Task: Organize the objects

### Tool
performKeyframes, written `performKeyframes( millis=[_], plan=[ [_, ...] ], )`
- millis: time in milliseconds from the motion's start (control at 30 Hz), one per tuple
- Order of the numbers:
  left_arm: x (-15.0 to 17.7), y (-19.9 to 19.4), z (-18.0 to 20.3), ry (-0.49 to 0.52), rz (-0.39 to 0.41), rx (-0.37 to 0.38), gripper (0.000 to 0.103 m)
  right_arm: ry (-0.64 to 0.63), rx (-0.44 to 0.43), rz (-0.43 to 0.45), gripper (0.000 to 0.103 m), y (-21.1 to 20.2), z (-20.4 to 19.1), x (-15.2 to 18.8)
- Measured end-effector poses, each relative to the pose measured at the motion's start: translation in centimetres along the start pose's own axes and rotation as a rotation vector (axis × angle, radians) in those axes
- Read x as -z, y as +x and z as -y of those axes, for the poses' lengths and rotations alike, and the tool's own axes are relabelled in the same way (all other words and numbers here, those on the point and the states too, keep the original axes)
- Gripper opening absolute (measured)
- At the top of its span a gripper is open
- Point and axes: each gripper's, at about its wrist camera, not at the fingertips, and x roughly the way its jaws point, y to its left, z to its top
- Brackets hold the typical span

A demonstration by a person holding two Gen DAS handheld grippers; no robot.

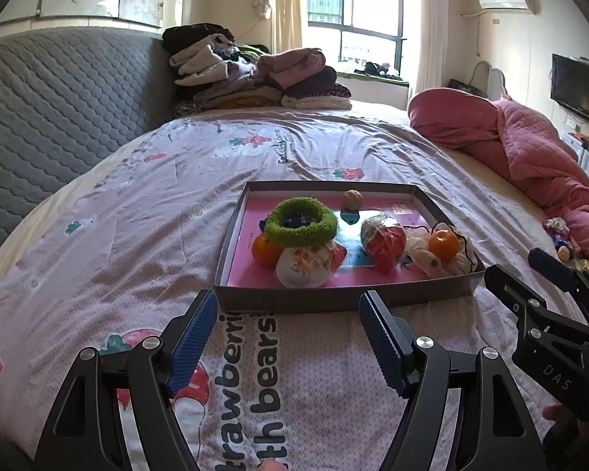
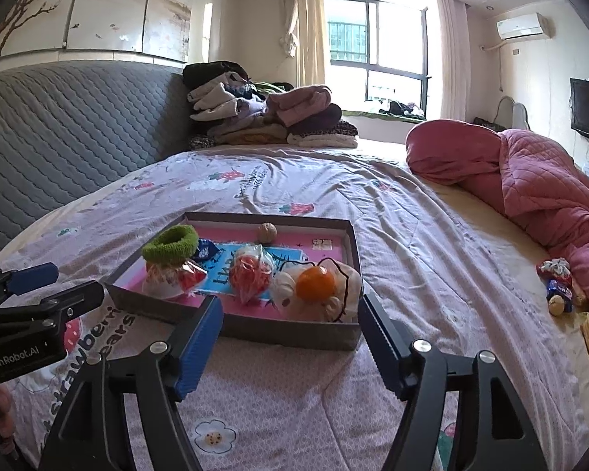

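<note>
Left wrist view: shallow cardboard tray dead ahead of left gripper, long axis crosswise, near wall just beyond the fingertips; jaws spread wide, gripping nothing. Inside the tray: green towelling ring, orange, walnut, wrapped snacks. Right gripper beside the tray's right corner.

Right wrist view: right gripper likewise wide open and empty, straddling the tray's near right corner, second orange on white cloth just past the wall. About equally near, both hands. Tray resting on strawberry-print quilt; pink quilt well right of the tray, folded clothes and window behind.
</note>
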Motion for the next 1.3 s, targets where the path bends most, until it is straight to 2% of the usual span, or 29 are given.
performKeyframes(
  millis=[500,1300],
  plan=[
    [1.3,1.2,-0.8,-0.013,-0.024,-0.019,0.076,0.026,0.011,-0.038,0.071,0.6,0.3,1.1],
    [2.9,2.3,-0.6,-0.001,-0.028,-0.01,0.076,0.065,0.009,-0.077,0.071,1.1,-0.4,3.0]
  ],
)
